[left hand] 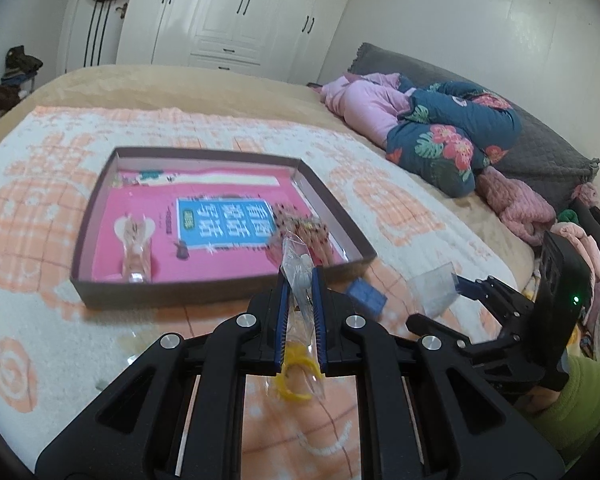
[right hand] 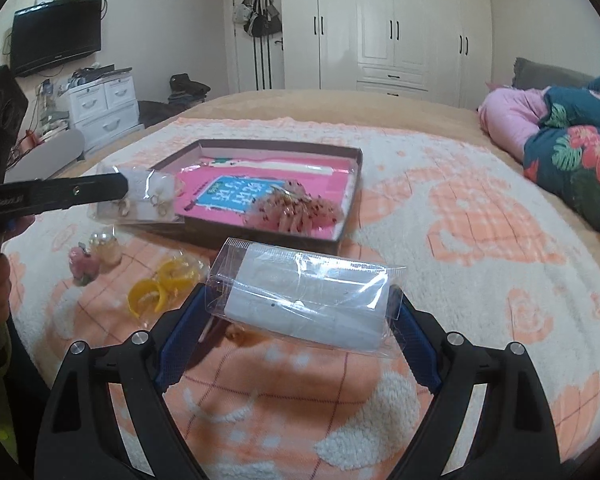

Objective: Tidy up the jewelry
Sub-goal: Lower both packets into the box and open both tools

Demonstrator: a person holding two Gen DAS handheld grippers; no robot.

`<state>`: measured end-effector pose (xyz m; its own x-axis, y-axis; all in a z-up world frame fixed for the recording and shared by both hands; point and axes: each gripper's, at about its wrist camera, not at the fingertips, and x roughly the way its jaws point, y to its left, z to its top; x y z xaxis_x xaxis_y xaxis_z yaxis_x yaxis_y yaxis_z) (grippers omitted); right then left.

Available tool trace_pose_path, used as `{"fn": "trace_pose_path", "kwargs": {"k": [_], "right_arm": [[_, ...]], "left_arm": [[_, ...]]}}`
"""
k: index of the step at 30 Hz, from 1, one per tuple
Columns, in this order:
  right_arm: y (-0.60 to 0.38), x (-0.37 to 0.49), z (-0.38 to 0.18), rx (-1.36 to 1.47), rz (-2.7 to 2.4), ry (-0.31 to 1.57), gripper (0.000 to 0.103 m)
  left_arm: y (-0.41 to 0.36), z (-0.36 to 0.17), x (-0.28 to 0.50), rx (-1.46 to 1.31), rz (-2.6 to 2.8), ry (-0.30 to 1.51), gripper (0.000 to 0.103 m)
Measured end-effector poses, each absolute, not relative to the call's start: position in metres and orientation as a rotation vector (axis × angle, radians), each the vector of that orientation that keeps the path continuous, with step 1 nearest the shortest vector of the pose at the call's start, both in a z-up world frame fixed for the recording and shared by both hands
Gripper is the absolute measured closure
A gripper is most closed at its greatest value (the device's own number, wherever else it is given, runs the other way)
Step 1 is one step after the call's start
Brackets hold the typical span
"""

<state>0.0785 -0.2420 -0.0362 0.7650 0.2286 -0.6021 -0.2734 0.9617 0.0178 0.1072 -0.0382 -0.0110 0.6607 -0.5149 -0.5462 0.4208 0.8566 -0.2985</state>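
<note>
On the bed, over an orange-and-white patterned terry blanket [right hand: 480, 216], lay a shallow dark cardboard box [left hand: 85, 236] lined with a pink printed sheet, and a heap of pink beaded jewelry [right hand: 296, 208] rested in its near right corner. The left gripper [left hand: 300, 276] had its blue-padded jaws pressed together on a clear plastic packet of earrings on a white card [right hand: 148, 196]; from the right wrist view that packet hung above the box's near left edge. The right gripper [right hand: 300, 308] stood spread wide, its two pads against the ends of a wide clear plastic sleeve holding a white card [right hand: 304, 300], which it held above the blanket, short of the box. Below, on the blanket, sat yellow plastic rings in a clear bag [right hand: 160, 288], and just beside them a small pink and peach trinket [right hand: 96, 258]. A green sleeve [left hand: 580, 400] showed behind the right gripper.
</note>
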Motion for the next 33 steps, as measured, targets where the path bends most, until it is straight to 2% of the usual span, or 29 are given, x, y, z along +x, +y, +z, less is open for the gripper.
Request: {"fn": "trace_pose_path", "kwargs": {"k": [21,33], "right_arm": [[-0.222,0.144,-0.007,-0.094,0.273,0.589,0.018],[-0.218,0.189,-0.007,-0.121,0.238,0.598,0.018]], "left_arm": [[-0.015,0.010,0.171,-0.257,-0.473,0.604,0.097],[-0.012,-0.008,0.199,-0.273,-0.479,0.665,0.097]]}}
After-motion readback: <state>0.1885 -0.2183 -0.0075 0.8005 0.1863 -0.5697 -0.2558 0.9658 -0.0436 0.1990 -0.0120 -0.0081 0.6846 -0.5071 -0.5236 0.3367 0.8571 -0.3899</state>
